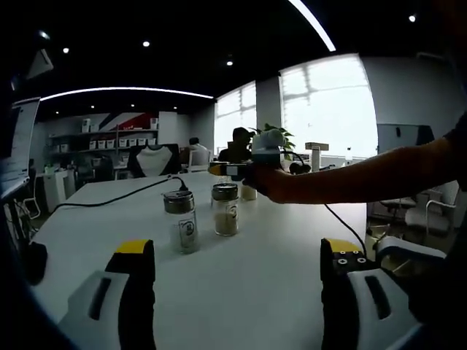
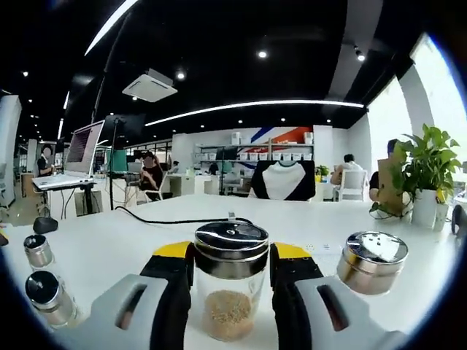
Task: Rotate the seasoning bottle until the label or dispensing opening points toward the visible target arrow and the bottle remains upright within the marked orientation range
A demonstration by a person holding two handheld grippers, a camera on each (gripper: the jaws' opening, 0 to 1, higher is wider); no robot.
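Your right gripper [image 2: 231, 281] has its black, yellow-tipped jaws closed against both sides of a clear glass seasoning bottle with a shiny metal lid [image 2: 230, 288]. In the right gripper view that bottle stands upright on the white counter [image 2: 109, 244], with pale brown granules filling its lower part. No label or writing can be read on the face turned to this camera.

Just beside it on the right stands a second glass jar with a perforated metal shaker lid [image 2: 372, 261], close to the jaw but whether touching it, you cannot tell. At the left edge sit two small metal-capped shakers [image 2: 45, 286], well apart from the held bottle. A black cable [image 2: 171, 219] runs across the counter behind it, and a potted green plant in a white pot [image 2: 425, 179] stands at the far right.

In the left gripper view your left gripper [image 1: 237, 273] has its jaws spread wide, holding nothing, above bare counter. Ahead of it stand the two bottles side by side; the nearer left one [image 1: 182, 221] carries a small dark label whose print is too small to read, the right one [image 1: 225, 209] is lined up under your right hand [image 1: 266, 179].
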